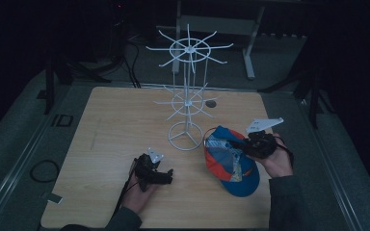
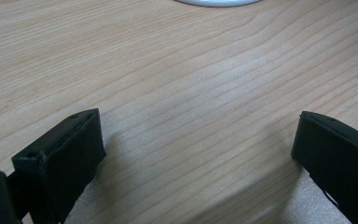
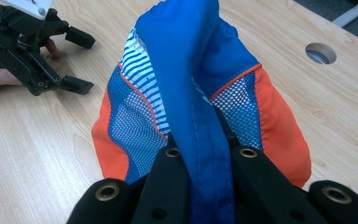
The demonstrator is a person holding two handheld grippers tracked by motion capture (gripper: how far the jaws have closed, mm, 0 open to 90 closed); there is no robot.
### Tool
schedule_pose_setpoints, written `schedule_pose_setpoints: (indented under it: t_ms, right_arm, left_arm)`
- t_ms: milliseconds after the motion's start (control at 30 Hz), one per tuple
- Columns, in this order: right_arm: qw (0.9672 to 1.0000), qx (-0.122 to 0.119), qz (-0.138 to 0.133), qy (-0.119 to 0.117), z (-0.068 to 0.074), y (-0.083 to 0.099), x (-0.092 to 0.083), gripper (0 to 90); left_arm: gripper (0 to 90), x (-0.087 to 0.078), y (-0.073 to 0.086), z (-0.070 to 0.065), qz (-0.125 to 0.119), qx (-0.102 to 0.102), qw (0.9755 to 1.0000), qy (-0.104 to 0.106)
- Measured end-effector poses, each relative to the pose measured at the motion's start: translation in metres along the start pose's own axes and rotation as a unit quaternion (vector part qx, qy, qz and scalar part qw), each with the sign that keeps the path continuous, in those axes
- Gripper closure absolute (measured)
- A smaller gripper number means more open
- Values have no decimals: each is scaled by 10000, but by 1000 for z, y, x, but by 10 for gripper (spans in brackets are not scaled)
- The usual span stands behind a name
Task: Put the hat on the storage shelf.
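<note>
Cap [image 3: 200, 93] was pinched in my right gripper [image 3: 209, 154], not yet hung on rack [image 1: 188, 91]; left gripper [image 1: 166, 176] gaped, idle.

Right gripper [image 3: 207, 156] pinching blue-orange cap [image 3: 196, 93], wooden table [image 3: 42, 140], left gripper [image 3: 81, 60] open beyond

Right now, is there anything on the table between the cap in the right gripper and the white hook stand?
Nothing visible: the cap, pinched in the right gripper, sits just right of the stand, with bare table between.
</note>
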State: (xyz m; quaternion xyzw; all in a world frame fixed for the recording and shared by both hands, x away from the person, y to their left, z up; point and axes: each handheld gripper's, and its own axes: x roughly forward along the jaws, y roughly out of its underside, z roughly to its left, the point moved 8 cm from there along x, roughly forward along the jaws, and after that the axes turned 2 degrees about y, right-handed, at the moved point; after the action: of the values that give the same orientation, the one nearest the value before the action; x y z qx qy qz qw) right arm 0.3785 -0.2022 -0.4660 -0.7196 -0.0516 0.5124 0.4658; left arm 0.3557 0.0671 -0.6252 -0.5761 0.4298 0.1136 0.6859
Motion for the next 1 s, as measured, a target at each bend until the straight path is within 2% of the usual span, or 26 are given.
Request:
schedule_pose_setpoints:
  t_ms: [1000]
  right_arm:
    - [9988, 96, -464, 159, -4, -12, -32, 887]
  left_arm:
    - [26, 0, 0, 0, 2, 7, 10000, 2]
